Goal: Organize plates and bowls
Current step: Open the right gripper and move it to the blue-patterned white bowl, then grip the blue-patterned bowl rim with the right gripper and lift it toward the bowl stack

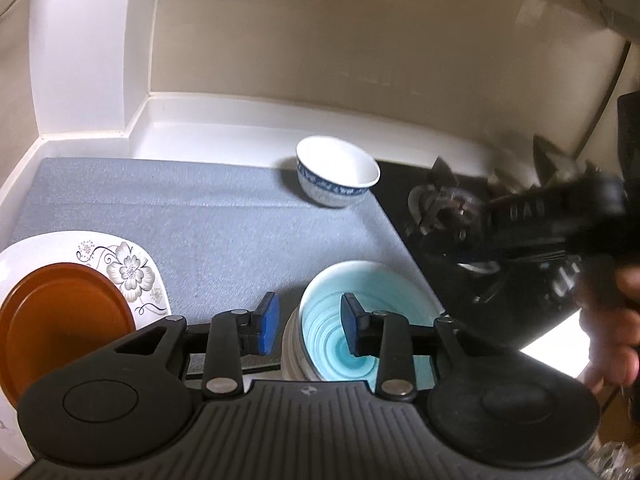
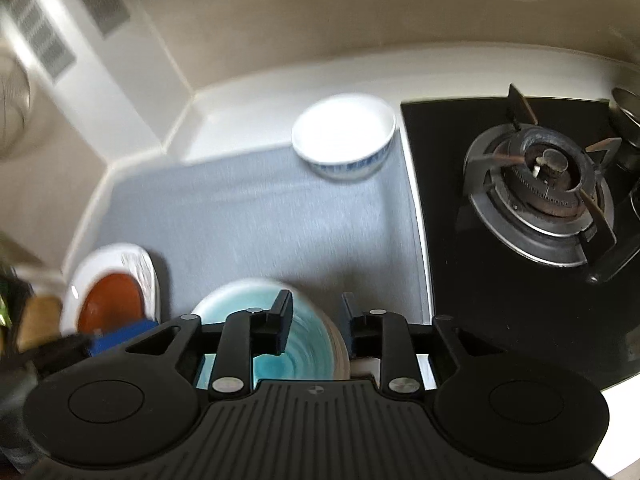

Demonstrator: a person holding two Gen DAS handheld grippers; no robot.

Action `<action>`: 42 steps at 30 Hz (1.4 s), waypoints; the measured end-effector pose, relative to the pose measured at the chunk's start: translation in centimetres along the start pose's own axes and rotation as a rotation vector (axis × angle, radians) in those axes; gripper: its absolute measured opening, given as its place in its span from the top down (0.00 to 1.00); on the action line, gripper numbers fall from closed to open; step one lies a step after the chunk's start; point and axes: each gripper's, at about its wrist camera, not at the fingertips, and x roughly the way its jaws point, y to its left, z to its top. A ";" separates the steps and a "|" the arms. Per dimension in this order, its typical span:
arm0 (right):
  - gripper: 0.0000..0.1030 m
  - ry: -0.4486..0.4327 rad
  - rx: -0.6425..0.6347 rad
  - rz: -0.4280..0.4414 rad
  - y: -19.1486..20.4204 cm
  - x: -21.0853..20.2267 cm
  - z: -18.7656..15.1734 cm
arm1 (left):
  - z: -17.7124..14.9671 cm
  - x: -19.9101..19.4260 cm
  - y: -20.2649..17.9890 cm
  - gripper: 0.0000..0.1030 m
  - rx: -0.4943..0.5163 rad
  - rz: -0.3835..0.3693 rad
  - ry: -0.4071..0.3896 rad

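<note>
Both grippers stood slightly apart astride the blue bowl's [image 1: 352,320] rim, left gripper [image 1: 308,324] and right gripper [image 2: 316,322] clamping nothing. The bowl sat on the grey mat [image 1: 200,216], a white bowl [image 1: 338,176] behind it and stacked plates [image 1: 60,312] to its left.

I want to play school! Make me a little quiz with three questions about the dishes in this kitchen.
1. True or false: the orange plate lies on the flowered plate.
2. Which bowl stands nearest the stove burner? A) the blue-and-white bowl B) the turquoise bowl C) a red bowl
3. Fill in: all the dishes rest on a ____ mat.

Key:
1. True.
2. A.
3. Grey.
</note>
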 end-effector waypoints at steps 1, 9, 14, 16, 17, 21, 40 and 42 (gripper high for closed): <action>0.70 -0.011 0.033 0.007 -0.5 -0.1 0.4 | -0.1 -0.1 0.0 0.63 -0.009 -0.003 -0.007; 0.70 -0.081 0.214 0.045 -4.3 0.4 4.2 | 0.3 -1.2 0.0 0.63 -0.012 0.027 -0.065; 0.68 -0.042 0.297 0.108 -6.2 4.1 6.8 | 0.4 -2.1 -0.6 0.63 -0.023 0.098 -0.090; 0.65 -0.017 0.338 0.121 -7.0 6.2 8.0 | 0.4 -2.7 -0.9 0.63 -0.027 0.133 -0.100; 0.63 -0.003 0.355 0.121 -7.2 7.0 8.3 | 0.3 -3.0 -1.1 0.63 -0.028 0.151 -0.105; 0.60 0.025 0.379 0.107 -8.2 10.1 9.9 | -0.7 -3.8 -2.1 0.63 -0.040 0.205 -0.107; 0.76 0.187 0.263 0.088 -7.9 16.7 12.5 | -2.5 -5.9 -2.9 0.63 -0.167 0.351 -0.136; 0.78 0.187 0.245 0.086 -7.7 16.6 12.6 | -2.3 -5.7 -3.1 0.63 -0.165 0.354 -0.138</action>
